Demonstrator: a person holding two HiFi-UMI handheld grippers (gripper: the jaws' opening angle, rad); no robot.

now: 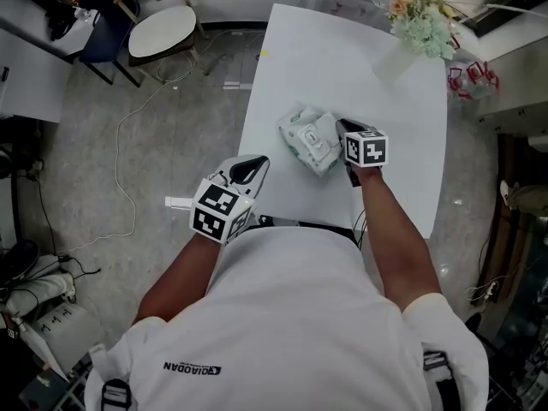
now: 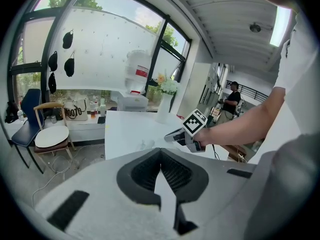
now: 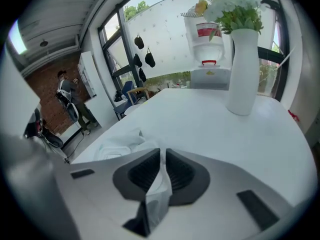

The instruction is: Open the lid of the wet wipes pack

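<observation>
The pack (image 1: 308, 139) is sitting near the middle of the tabletop (image 1: 342, 58), a bit closer to the near edge than to the far one. It is looking white and crumpled.

The right gripper (image 1: 341, 128) is reaching in at the right side of the pack. Its jaws are sitting almost together and are pinching a thin white flap (image 3: 161, 184). The flap is running from between the jaws toward the pack. I cannot tell if it is a wipe or a bit of the pack's skin.

The left gripper (image 1: 257, 163) is hanging by the near left corner of the tabletop, with its tip over the left edge. It is staying apart from the pack. Its jaws are pressing together at the tips, and nothing is sitting between them.

A white vase (image 3: 245, 69) with flowers (image 1: 419, 20) is standing upright by the far right corner, well apart from the pack. A chair (image 1: 163, 24) is standing on the floor past the left edge.
</observation>
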